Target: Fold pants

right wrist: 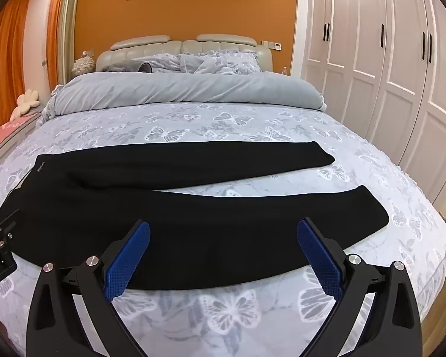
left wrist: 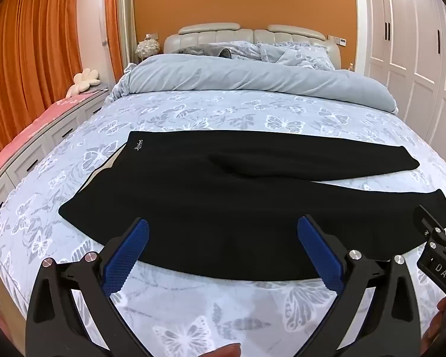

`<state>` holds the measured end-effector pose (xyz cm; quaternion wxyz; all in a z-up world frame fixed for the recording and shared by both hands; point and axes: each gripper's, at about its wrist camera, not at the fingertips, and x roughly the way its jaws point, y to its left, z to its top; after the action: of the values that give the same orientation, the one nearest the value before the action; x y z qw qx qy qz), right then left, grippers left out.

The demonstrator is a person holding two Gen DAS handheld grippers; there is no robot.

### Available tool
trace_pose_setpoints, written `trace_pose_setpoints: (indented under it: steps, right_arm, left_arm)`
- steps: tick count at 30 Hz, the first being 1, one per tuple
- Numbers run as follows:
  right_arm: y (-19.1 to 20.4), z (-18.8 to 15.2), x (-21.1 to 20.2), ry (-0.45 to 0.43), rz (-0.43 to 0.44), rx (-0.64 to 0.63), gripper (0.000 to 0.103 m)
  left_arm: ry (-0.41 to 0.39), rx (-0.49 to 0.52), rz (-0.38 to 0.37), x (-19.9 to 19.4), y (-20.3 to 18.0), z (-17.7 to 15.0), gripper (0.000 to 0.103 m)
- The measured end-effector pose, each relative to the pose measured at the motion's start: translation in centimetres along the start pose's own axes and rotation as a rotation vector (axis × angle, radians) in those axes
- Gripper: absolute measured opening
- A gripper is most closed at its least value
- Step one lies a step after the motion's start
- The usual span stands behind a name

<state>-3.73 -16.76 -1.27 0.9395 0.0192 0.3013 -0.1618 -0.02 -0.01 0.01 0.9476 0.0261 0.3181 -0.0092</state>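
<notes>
Left claw: black two-finger left gripper (left wrist: 223,238) with blue ribbed pads (left wrist: 128,255), jaws spread wide and released, nothing between them; it hangs tilted down over the near edge of the trousers.
Right claw: matching black right gripper (right wrist: 223,238) with blue pads (right wrist: 318,255), likewise spread wide and empty, tilted down over the near trouser leg; its side shows at the right edge of the left wrist view (left wrist: 437,238).
Pants: long black soft-knit pants (right wrist: 193,223) lie flat across the bed, waistband to the left, both legs running rightward and parted in a narrow V, with bedspread showing between them.
Waistband mark: small white logo (left wrist: 138,145) at the far left corner of the waist.
Bed cover: pale blue quilted bedspread with white butterfly print (right wrist: 223,303), under the pants.
Duvet: plain grey-blue duvet (left wrist: 252,77) bunched across the head end, well apart from the pants.
Headboard: cream padded headboard (right wrist: 181,46) against an orange wall.
Wardrobe: white panelled wardrobe doors (right wrist: 371,44) along the right side.
Curtain: orange pleated curtain (left wrist: 29,44) on the left.
</notes>
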Motion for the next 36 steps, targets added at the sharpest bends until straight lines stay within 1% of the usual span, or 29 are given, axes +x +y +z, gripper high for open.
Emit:
trace_pose_setpoints:
  steps: [21, 36]
  right_arm:
    - [0.20, -0.30, -0.19, 0.007, 0.005, 0.000, 0.098]
    - [0.10, -0.07, -0.12, 0.010, 0.005, 0.001, 0.098]
  left_arm:
    - [0.009, 0.003, 0.008, 0.04, 0.02, -0.02, 0.098]
    - [0.013, 0.003, 0.008, 0.57, -0.29, -0.68, 0.098]
